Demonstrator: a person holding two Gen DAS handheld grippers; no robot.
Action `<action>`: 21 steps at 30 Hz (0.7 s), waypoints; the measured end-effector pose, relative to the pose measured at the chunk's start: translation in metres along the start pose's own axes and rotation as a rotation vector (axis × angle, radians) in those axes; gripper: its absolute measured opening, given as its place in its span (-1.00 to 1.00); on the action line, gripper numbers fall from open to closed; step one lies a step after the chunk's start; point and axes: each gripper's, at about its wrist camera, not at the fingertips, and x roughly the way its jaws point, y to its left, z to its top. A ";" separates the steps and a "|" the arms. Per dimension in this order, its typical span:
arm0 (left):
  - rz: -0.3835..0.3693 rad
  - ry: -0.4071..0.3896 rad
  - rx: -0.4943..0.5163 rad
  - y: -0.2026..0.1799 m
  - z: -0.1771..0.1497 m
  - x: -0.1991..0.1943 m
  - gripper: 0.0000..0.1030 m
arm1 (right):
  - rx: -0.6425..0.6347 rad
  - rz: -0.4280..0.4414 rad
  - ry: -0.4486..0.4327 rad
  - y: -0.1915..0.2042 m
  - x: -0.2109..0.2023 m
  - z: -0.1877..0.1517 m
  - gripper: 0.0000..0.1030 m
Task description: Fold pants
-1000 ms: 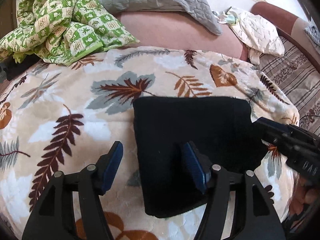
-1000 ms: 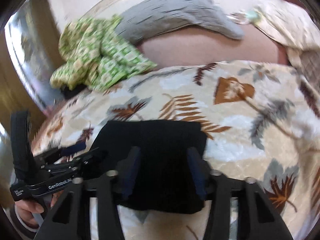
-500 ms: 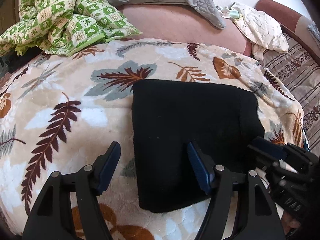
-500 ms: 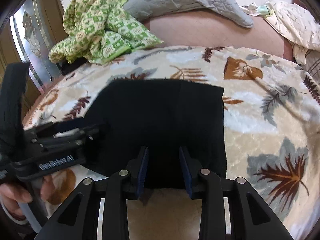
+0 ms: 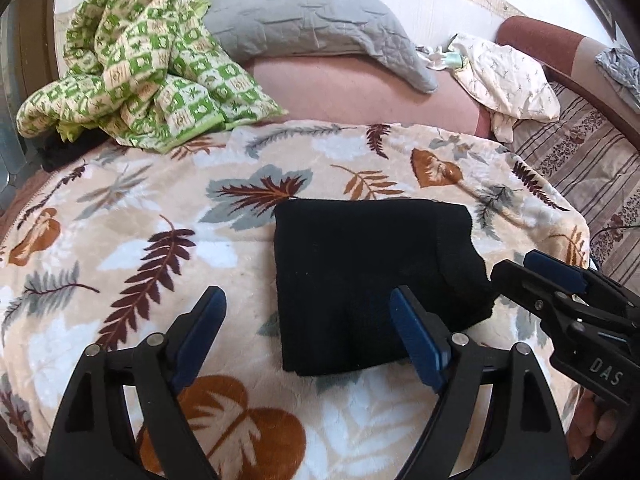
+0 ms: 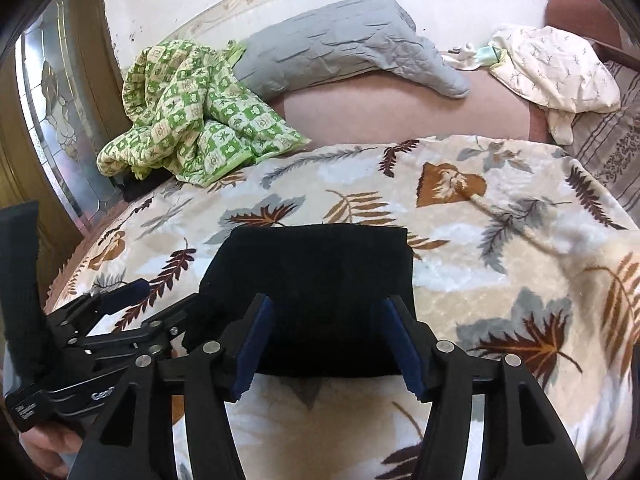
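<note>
Lying folded into a compact black rectangle, the pants [image 5: 372, 280] are sitting mid-frame on the leaf-print blanket [image 5: 120, 240]. The left gripper [image 5: 308, 320] is hovering over their lower left edge, fingers spread and holding nothing. The right gripper [image 6: 326, 330] is hanging over their near edge, likewise spread and holding nothing.

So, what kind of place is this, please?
Most likely a bedroom at home: the black pants lie on a leaf-print blanket spread over a bed, with a grey pillow and a crumpled green quilt behind.
</note>
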 end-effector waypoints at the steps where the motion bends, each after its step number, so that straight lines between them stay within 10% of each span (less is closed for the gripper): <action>1: 0.005 -0.006 -0.003 0.001 0.000 -0.003 0.64 | 0.001 -0.007 -0.006 0.000 -0.003 -0.001 0.20; 21: 0.050 -0.065 -0.020 0.010 -0.013 -0.047 0.65 | -0.010 -0.015 -0.026 0.010 -0.037 -0.013 0.47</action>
